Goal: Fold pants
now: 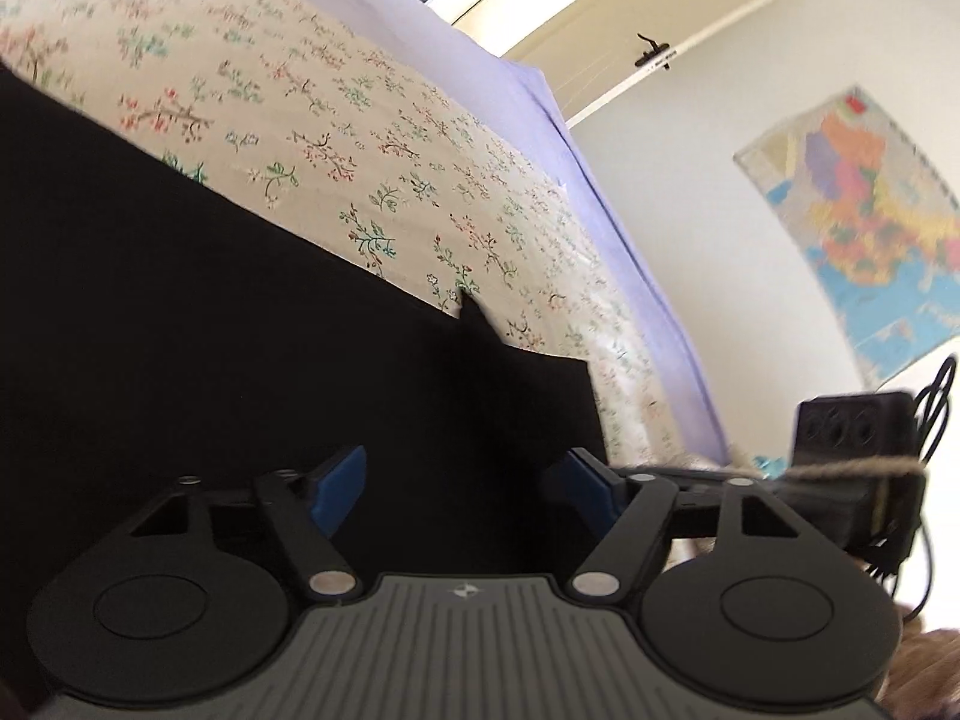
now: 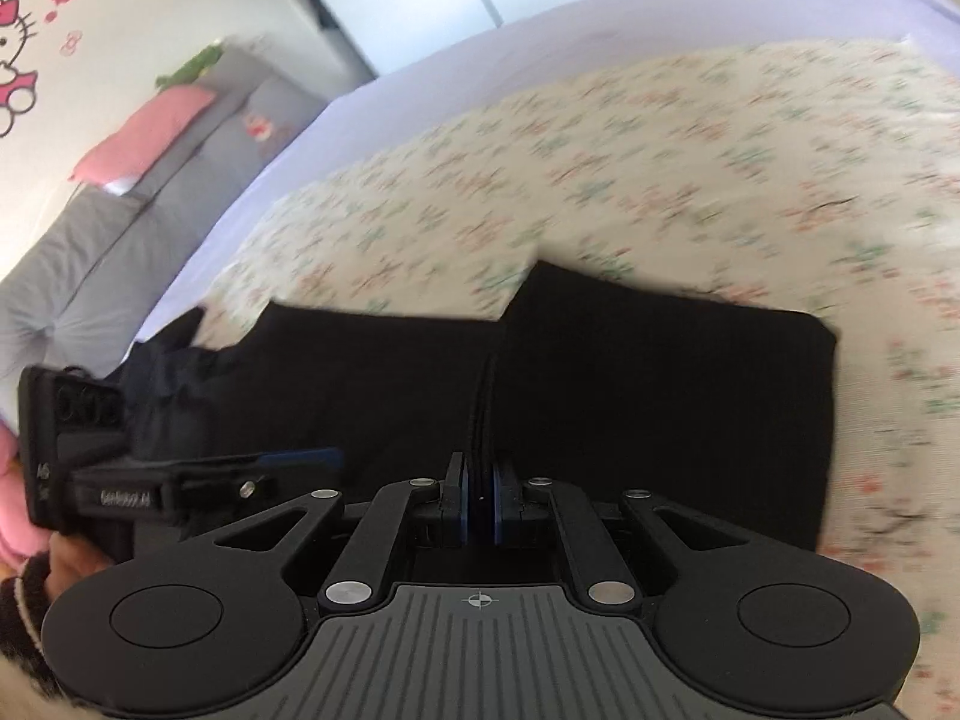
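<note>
The black pants (image 2: 600,396) lie flat on the bed, on the flowered sheet (image 1: 372,138), already doubled over into a broad dark block. Their far edge runs across the sheet's middle and their near edge reaches toward the side of the bed where the person stands. A lilac cover (image 1: 540,114) borders the sheet along the bed's far edge.

The right gripper (image 2: 479,501) has its jaws pressed nearly together on a thin ridge of black cloth that runs straight out from them, a fold line or seam of the pants. Pinching there gives a firm hold on several layers at once, so the stack can be carried over as one piece rather than sliding apart.

The left gripper (image 1: 462,480) hangs over the pants near their corner with its jaws spread wide and nothing between them; black fabric lies beneath, but the blue pads (image 1: 342,480) do not press on it. It looks free to catch a matching edge or to smooth the cloth.

In the left wrist view the other gripper's body shows at the right, close alongside, which suits working the same end of the garment together.
</note>
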A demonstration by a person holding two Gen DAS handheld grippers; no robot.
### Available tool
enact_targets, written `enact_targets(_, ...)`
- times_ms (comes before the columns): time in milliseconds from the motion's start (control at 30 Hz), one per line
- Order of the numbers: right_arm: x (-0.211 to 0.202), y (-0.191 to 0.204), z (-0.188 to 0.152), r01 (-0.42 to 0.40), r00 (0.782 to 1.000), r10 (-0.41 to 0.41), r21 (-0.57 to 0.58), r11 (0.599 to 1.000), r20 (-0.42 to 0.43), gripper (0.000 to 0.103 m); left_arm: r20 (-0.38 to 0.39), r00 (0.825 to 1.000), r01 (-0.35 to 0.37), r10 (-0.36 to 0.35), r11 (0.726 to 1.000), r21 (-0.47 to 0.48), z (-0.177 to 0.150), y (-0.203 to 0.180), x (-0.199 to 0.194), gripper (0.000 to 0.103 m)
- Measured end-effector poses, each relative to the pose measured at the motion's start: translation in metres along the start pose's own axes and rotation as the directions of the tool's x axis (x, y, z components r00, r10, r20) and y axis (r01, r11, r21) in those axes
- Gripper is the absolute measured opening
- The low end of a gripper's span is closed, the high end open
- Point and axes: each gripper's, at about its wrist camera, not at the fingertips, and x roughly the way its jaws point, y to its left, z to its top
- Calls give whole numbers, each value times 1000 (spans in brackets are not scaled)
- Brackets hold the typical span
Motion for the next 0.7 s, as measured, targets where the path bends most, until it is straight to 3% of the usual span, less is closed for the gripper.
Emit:
enact_targets(167,26,18,-5,-32,995,30,-16,999,-95,16,-24,998,54,-56,994,-97,3,18,-2,101)
enact_targets(233,27,18,-6,-28,993,26,-22,999,-113,31,-36,996,73,-78,988,-134,2,24,-4,101)
enact_targets(300,23,17,-8,-26,994,24,-27,999,-104,61,-49,995,82,-90,985,-155,3,27,-3,101)
enact_targets(567,-8,-3,-33,81,996,-81,-15,997,-37,68,-108,986,106,-129,975,-198,-3,27,9,101)
enact_targets(700,-21,-16,-49,57,998,-57,13,998,-36,68,-118,984,101,-131,969,-227,-3,29,20,100)
